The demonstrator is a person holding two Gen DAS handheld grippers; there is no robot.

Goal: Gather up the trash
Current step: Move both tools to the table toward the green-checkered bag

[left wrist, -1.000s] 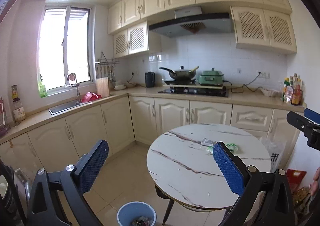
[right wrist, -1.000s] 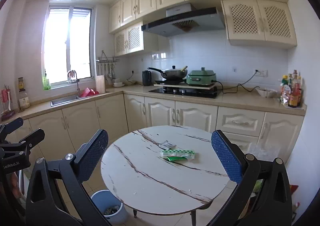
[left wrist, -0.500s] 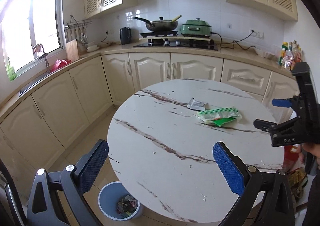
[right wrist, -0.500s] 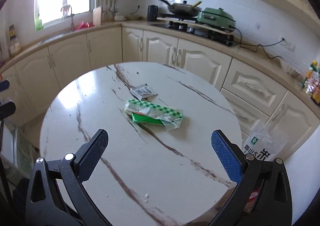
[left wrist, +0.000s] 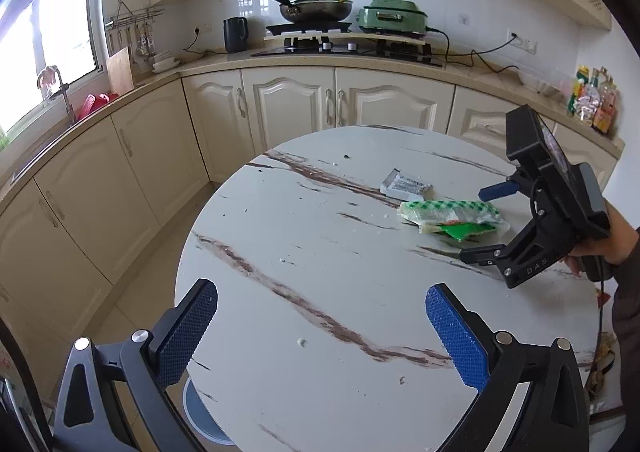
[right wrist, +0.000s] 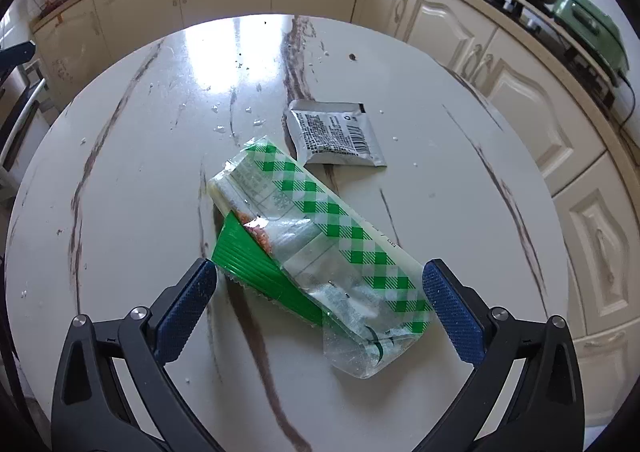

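A clear wrapper with a green checked stripe (right wrist: 320,240) lies on the round marble table (right wrist: 120,172), over a flat green packet (right wrist: 252,268). Just beyond them rests a small silver sachet (right wrist: 338,136). My right gripper (right wrist: 318,308) hovers open right over the wrapper, one finger on each side of its near end. In the left wrist view the same wrapper (left wrist: 450,212) and sachet (left wrist: 406,186) sit at the table's right, with the right gripper (left wrist: 484,222) beside them. My left gripper (left wrist: 322,332) is open over bare tabletop, holding nothing.
A blue trash bin (left wrist: 204,416) stands on the floor under the table's near left edge. Cream cabinets and a counter (left wrist: 280,64) with stove, pan and kettle curve behind. A person's hand (left wrist: 616,240) holds the right gripper. Crumbs dot the table.
Both grippers have tilted down and moved in over the table. The right one has closed in on the green checked wrapper, which now lies between its open fingers.
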